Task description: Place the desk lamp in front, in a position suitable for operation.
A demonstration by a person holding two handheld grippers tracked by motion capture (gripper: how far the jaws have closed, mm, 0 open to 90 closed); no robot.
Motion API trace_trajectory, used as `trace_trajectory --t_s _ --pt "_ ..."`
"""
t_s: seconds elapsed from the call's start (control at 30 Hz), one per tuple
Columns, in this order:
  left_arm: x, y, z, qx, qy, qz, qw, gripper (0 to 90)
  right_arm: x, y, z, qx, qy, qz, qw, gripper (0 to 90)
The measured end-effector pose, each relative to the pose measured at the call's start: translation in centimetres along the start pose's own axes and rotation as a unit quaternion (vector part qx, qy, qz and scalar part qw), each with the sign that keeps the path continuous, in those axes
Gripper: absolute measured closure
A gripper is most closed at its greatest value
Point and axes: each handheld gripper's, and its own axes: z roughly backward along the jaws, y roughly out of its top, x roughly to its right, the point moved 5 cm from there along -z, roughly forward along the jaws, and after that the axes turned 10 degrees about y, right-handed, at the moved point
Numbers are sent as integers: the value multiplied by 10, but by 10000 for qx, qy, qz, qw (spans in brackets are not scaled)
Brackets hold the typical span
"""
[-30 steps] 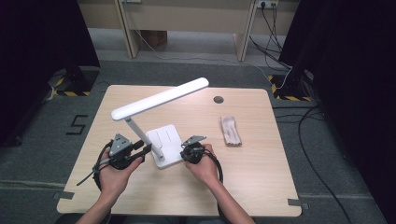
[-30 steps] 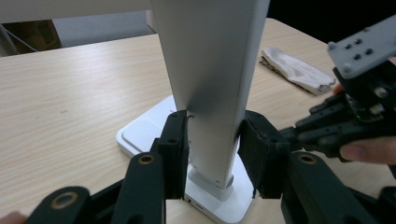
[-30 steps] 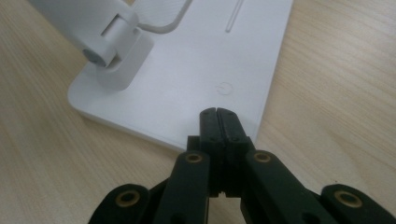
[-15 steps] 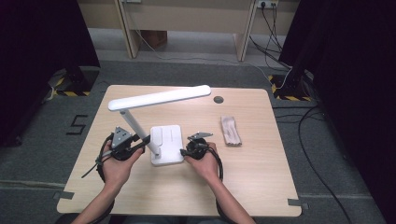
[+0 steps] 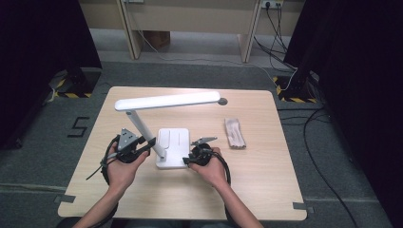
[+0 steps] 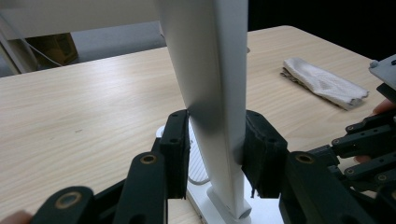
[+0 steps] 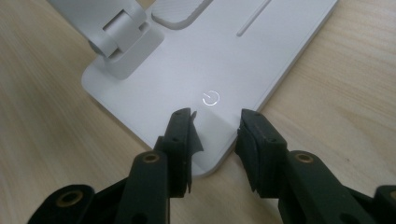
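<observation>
Two tongs work on a white lamp (image 5: 171, 142) that stands near the middle of the counter (image 5: 266, 180).

Left tongs (image 5: 142, 145) pinch the lamp's arm (image 6: 219, 93) low down, just above its hinge: in the left gripper view both black pads (image 6: 177, 149) press flat against the sides of the arm, which rises tilted between them. In the high view the arm leans up and to the left from the base (image 5: 173, 137) and carries the long head (image 5: 166, 101), which lies nearly level across the counter.

Right tongs (image 7: 215, 126) stand spread over the near corner of the base, their tips resting on or just above it; I cannot tell which. Their jaws have just been opening, and nothing is gripped between them. A round power mark (image 7: 211, 98) shows on the base just ahead of the gap. The hinge block (image 7: 121, 42) sits at the base's far left corner in that view.

A folded cloth (image 5: 235, 133) lies on the counter to the right of the lamp, apart from it. A hand (image 5: 121, 171) holds each tool from the near edge.
</observation>
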Motion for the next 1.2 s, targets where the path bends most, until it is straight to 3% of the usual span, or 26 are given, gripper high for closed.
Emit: trace_trajectory --t_s 0.3,0.4,0.47,0.57,0.73,0.9,1.03,1.2 --pt "25 -2 6 -4 -236 -126 9996 626 4 -17 25 -249 -90 75 9996 608" --pt "29 -2 7 -7 -260 -166 9995 623 13 -16 44 35 -316 -22 9995 587" --pt "32 -3 9 -10 -274 -209 9994 621 27 -12 61 312 -676 -110 9972 564" --pt "36 -4 10 -4 -317 -209 9993 616 55 -8 85 430 -1478 -13 9881 515" --pt "40 -8 14 12 -487 -253 9985 601 92 -7 105 589 -2052 -287 9765 470" --pt "28 -13 24 189 -730 -334 9966 483 106 -9 113 615 -2219 -435 9721 441" --pt "18 -22 33 117 -690 -344 9970 402 110 -13 117 657 -2251 -513 9708 442" --pt "15 -28 41 99 -695 -294 9971 382 112 -20 121 721 -2278 -628 9690 444"
